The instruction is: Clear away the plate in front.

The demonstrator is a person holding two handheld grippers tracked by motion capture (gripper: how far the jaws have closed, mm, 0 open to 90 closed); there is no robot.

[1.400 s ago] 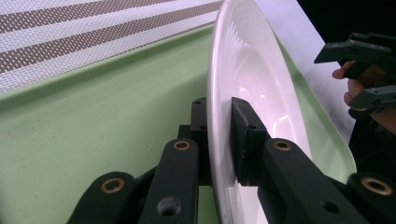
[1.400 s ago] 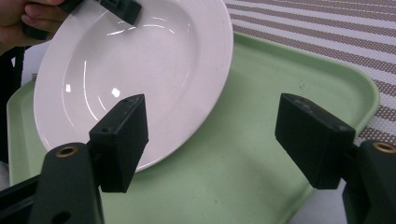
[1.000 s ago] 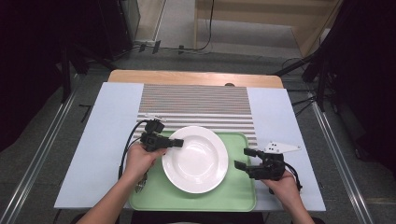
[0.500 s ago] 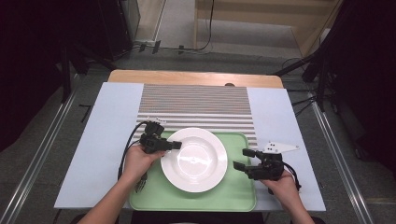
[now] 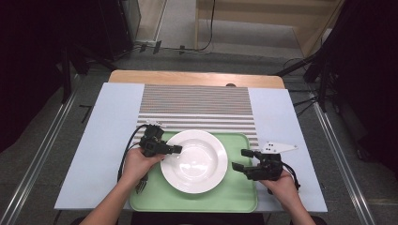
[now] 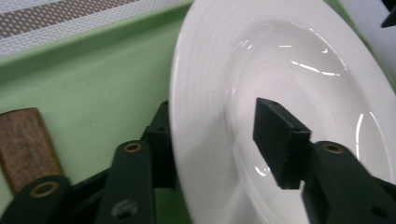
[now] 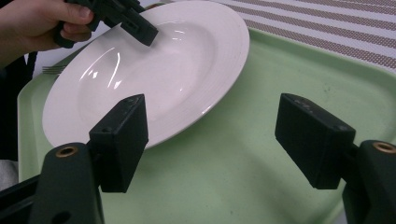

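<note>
While the left gripper [image 5: 174, 149] (jaws just opening astride the rim) frees the white plate [image 5: 195, 161], withdraw level over the green tray [image 5: 237, 199]; right gripper [image 5: 240, 160] waits spread.

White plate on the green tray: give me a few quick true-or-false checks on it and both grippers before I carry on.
1. The white plate lies on the green tray. True.
2. The left gripper straddles the plate's rim. True; its jaws have just been opening.
3. The right gripper clamps the plate. False; it is open beside the plate, over the tray.
4. The plate holds food. False; it is empty.
5. A fork lies at the tray's left edge. True.
</note>
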